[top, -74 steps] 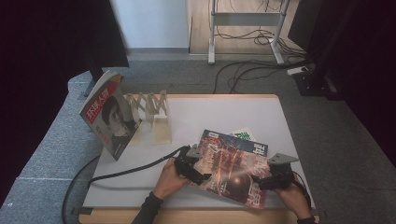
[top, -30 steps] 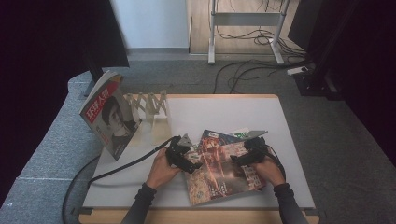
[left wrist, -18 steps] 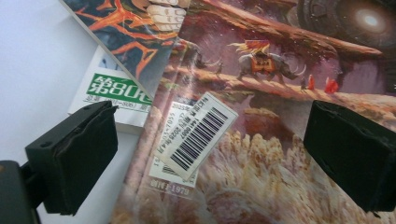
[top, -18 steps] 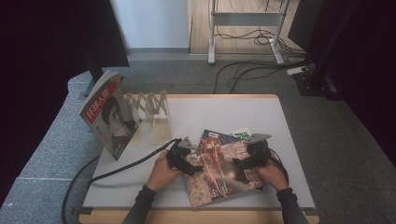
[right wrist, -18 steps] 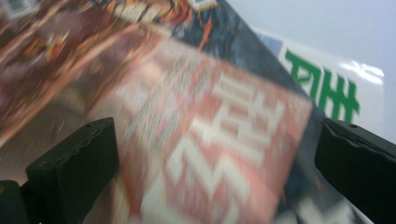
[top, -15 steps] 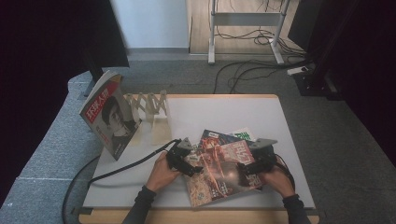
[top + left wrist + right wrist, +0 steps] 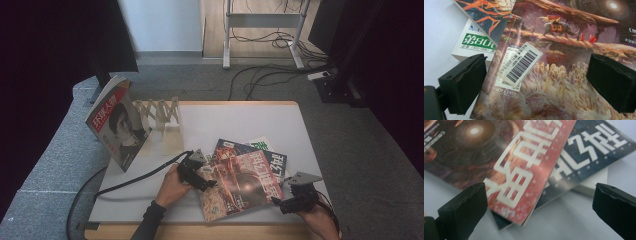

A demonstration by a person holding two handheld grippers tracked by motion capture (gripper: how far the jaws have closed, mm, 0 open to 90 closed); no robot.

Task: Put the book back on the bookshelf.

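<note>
High view: a stack of magazines lies on the white worktop [image 7: 240, 120] near the person's edge, and the top magazine [image 7: 242, 182], with a reddish fantasy cover, sits skewed over a dark-blue magazine [image 7: 272, 159], whose upper and right edges peek out. Under both, a white booklet [image 7: 260, 144] with green print shows just a corner. The left gripper [image 7: 199, 176] is at the top magazine's left edge, and the hand covers most of its body. The right gripper [image 7: 287, 202] is off the stack's lower right corner, with the right hand partly cut off by the frame's bottom edge. A further magazine [image 7: 116, 125] stands tilted at the worktop's left, leaning by a folding wooden rack [image 7: 159, 114] that it partly hides.

In the left gripper view the jaws stand wide apart over the top magazine's barcode sticker [image 7: 520, 64]; whether they touch the cover is not clear. In the right gripper view the jaws are also spread wide, holding nothing, with the top magazine's corner between them and blurred. The dark-blue magazine's title is cropped.
</note>
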